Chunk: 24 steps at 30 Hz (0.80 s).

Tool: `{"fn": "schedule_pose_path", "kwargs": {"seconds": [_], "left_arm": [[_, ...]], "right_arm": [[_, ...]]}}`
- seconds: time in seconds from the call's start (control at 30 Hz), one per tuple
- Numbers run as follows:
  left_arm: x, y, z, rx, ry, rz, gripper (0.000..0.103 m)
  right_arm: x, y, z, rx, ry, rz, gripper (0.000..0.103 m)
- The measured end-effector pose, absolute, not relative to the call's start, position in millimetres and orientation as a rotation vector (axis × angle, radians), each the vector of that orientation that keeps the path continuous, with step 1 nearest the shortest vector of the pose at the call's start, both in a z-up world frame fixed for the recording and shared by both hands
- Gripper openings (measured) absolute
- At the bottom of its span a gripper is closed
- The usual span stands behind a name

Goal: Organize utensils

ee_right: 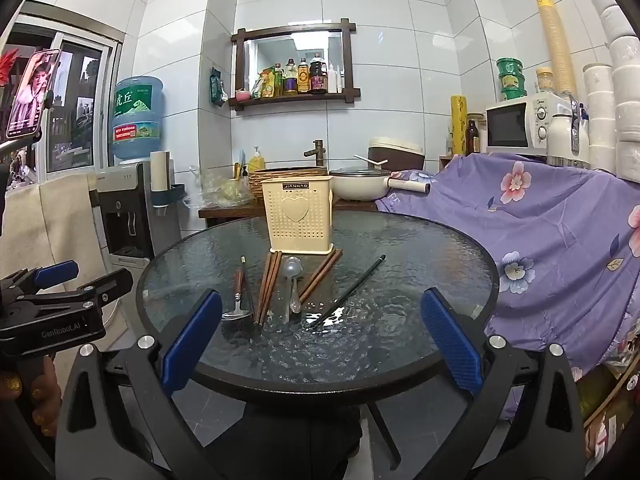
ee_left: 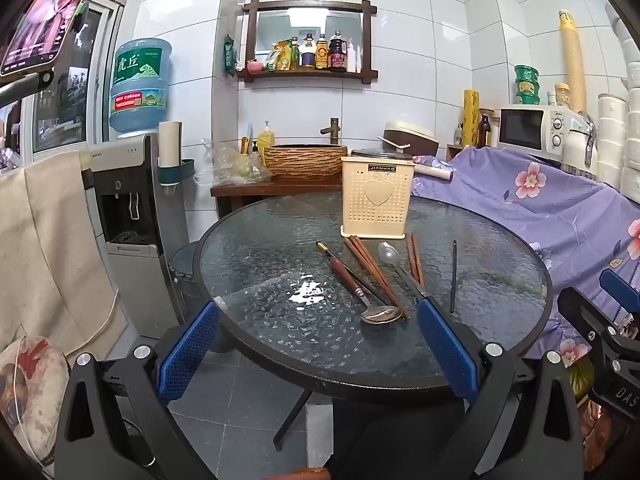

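Mid-table: wood-handled spoon [ee_left: 362, 294], brown chopsticks [ee_left: 376, 276], clear spoon [ee_left: 390, 258], second brown pair [ee_left: 415, 258], lone black chopstick [ee_left: 453, 276]. All fanned near-to-far, far tips toward cream holder [ee_left: 376, 196] standing upright at far side. Bare glass on table [ee_left: 256, 280] left and near, round rim close. Left gripper [ee_left: 318, 350] spread wide, empty; right gripper [ee_right: 320, 338] likewise, hovering at near edge.

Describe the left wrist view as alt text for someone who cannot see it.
A round glass table holds loose utensils in front of a cream slotted holder: brown chopsticks, a wooden-handled spoon, a clear plastic spoon and one black chopstick. The left tongs hover open at the near rim, holding nothing.
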<state>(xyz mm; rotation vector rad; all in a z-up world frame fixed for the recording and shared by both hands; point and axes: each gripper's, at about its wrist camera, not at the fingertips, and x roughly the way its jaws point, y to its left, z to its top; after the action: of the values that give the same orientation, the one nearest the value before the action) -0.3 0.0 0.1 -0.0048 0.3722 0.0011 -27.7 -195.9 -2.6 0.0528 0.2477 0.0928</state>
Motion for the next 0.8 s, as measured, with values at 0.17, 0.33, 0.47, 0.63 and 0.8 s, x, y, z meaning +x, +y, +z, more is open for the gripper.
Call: {"fn": "schedule_pose_path", "kwargs": {"seconds": [0.17, 0.33, 0.47, 0.63, 0.8], "left_arm": [[-0.2, -0.1, 0.0, -0.006, 0.377, 0.000, 0.097], [-1.0, -0.4, 0.2, -0.004, 0.376, 0.004, 0.097], [-1.2, -2.7, -0.9, 0.002, 0.370, 0.015, 0.097], [0.0, -2.5, -0.5, 0.001, 0.379, 0.019, 0.097], [1.8, -2.2, -0.4, -0.001, 0.387, 0.016, 0.097]], "right_arm": [[-27.6, -195.5, -2.1, 0.052, 0.247, 0.091, 0.098], [-26.9, -195.5, -3.0, 0.054, 0.250, 0.094, 0.098], [-27.1, -195.4, -3.3, 0.055, 0.250, 0.094, 0.098], [-26.9, -195.0, -3.9, 0.055, 0.250, 0.094, 0.098], [-25.4, -196.4, -6.2, 0.056, 0.251, 0.094, 0.098]]}}
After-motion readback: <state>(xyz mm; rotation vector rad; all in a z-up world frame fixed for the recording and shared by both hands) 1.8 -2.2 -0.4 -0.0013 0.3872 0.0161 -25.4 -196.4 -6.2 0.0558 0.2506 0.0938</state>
